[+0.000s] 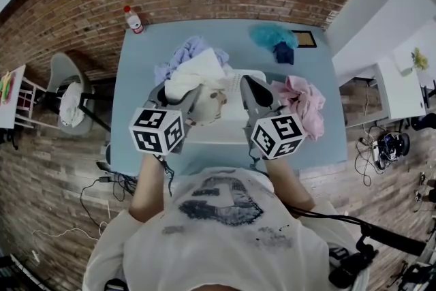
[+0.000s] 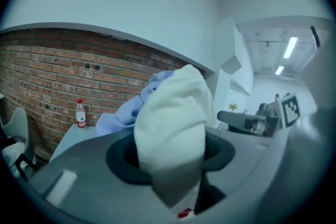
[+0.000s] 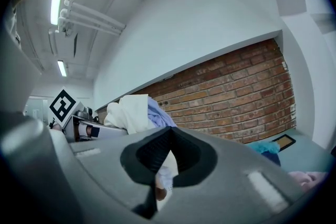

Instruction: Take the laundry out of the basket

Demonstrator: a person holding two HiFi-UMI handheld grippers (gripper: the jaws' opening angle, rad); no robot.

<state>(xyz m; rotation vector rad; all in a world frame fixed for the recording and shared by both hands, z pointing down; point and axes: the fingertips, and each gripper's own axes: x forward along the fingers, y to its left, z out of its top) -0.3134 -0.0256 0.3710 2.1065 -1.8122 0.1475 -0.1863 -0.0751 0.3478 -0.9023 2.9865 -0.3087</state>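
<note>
Left fingers [image 2: 122,157] were partway closed, clamped on a bunched white cloth [image 1: 197,75] that stuck up past the tips and draped over them. Right fingers [image 3: 152,152] were closed tip to tip, and as far as I could tell a thin bit of white fabric was pinched between them. The cloth hung above the basket [image 1: 235,127], which sat right under both sets of fingers on the counter [image 1: 133,99]. Purple clothes [image 1: 187,51] lay just beyond the left fingers, pink clothes [image 1: 303,102] outside the right fingers, and a bottle [image 1: 133,20] far beyond the left.
</note>
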